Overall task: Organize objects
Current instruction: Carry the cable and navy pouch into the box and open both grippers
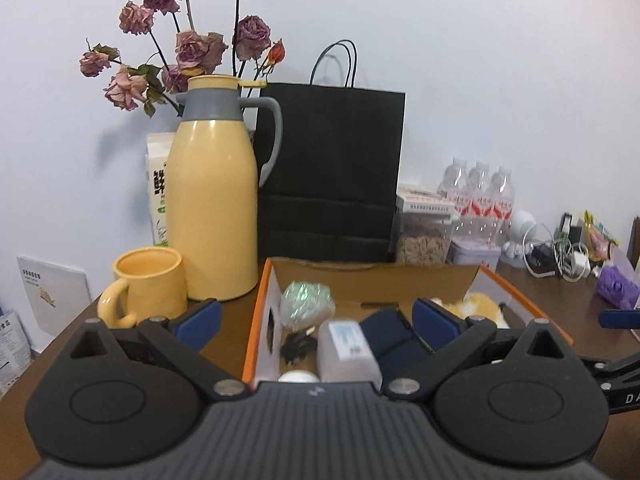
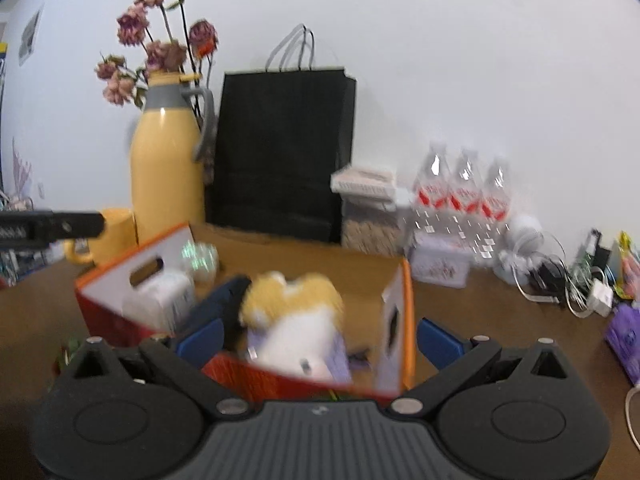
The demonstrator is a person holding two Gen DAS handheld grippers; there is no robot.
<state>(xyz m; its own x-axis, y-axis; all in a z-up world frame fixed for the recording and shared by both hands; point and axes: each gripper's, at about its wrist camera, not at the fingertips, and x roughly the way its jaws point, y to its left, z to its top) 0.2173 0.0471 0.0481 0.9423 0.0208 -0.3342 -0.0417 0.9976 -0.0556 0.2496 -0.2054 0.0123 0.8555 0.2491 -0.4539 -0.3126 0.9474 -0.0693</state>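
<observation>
An open orange-edged cardboard box point(image 1: 256, 320) sits on the brown table. It holds a green shiny wrapped ball point(image 1: 306, 304), a clear plastic case point(image 1: 346, 350), a dark blue cloth point(image 1: 390, 336), a black tangle point(image 1: 296, 346) and a yellow-and-white plush toy point(image 1: 482, 306). My left gripper point(image 1: 318, 318) is open and empty, just above the box's near end. In the right wrist view the box point(image 2: 406, 320) and plush toy point(image 2: 294, 312) lie between the fingers of my open, empty right gripper point(image 2: 320, 338). The view is blurred.
A yellow thermos jug point(image 1: 214, 204), yellow mug point(image 1: 146, 290) and dried roses point(image 1: 192, 48) stand at the left. A black paper bag point(image 1: 330, 176) stands behind the box. Water bottles point(image 1: 476, 192), a food jar point(image 1: 424, 232), cables point(image 1: 556, 252) and a purple pack point(image 1: 616, 290) lie at the right.
</observation>
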